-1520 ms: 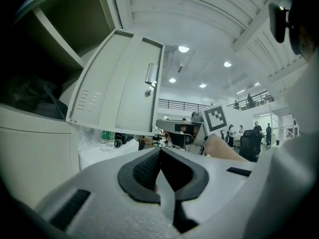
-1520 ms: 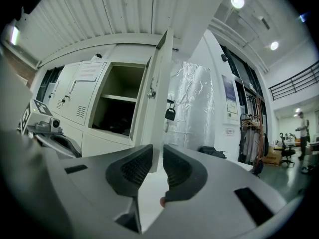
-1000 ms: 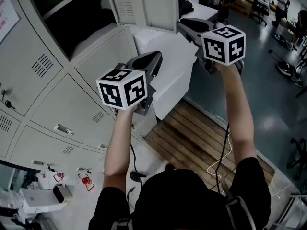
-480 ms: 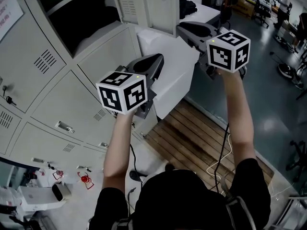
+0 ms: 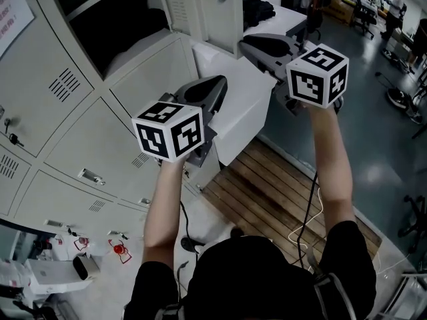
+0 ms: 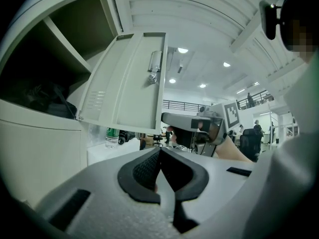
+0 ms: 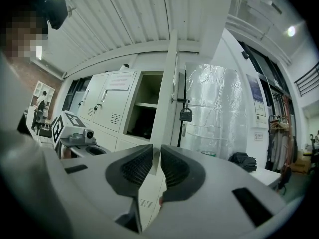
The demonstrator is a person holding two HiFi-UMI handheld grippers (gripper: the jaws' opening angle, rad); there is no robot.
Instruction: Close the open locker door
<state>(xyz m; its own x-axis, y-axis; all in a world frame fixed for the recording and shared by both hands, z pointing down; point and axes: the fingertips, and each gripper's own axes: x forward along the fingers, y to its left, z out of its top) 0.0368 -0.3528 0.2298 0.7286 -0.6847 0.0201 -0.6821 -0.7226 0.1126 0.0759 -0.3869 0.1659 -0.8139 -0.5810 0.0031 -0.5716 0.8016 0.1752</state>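
Our right gripper (image 7: 156,153) has its jaws all but together and empty, with the one open door (image 7: 170,93) edge-on just ahead of the slit and one padlock (image 7: 185,115) hanging on it. Our left gripper (image 6: 160,156) has its jaws pressed together, empty, with the door above and ahead.

Head view is aimed steeply down from above. Gripper views are angled upward along the jaws; open locker door (image 5: 200,12) is caught close in all three.
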